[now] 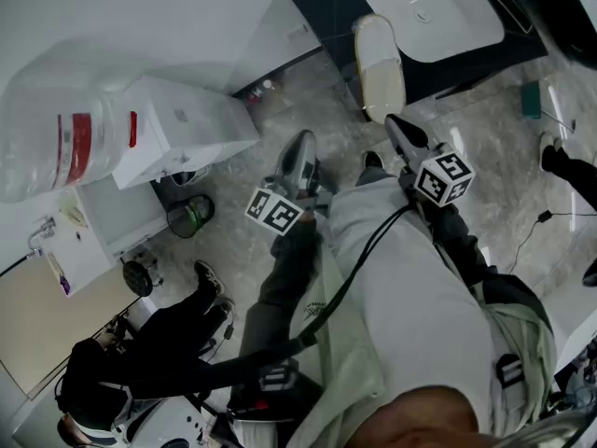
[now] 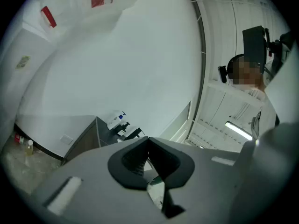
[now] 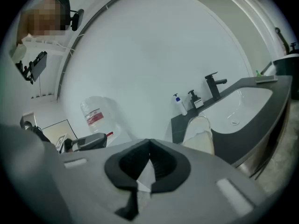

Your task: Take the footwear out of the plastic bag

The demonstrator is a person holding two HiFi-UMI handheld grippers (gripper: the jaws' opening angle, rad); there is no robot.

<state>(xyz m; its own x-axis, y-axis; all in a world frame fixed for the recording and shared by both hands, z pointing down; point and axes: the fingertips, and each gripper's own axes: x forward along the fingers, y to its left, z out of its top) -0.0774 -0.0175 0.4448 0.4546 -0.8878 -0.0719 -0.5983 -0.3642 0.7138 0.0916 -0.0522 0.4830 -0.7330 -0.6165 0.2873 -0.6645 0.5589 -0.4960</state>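
Note:
A pale cream piece of footwear in a clear plastic bag [image 1: 381,63] lies on the end of the dark counter [image 1: 326,17], left of the white sink [image 1: 438,12]. In the right gripper view the bagged footwear [image 3: 200,133] shows just ahead and to the right of my right gripper [image 3: 149,143], whose jaws are shut with nothing between them. In the head view my right gripper [image 1: 396,124] hangs in the air just short of the bag. To its left, my left gripper [image 1: 302,141] is also raised. Its jaws [image 2: 148,141] are shut and empty, facing a bare white wall.
A large clear water bottle [image 1: 56,138] with a red label stands at the left by a white cabinet [image 1: 177,124]. A black faucet [image 3: 214,85] and soap bottles [image 3: 179,104] stand on the counter. Another person [image 1: 140,362] sits at the lower left near a small bin [image 1: 191,215].

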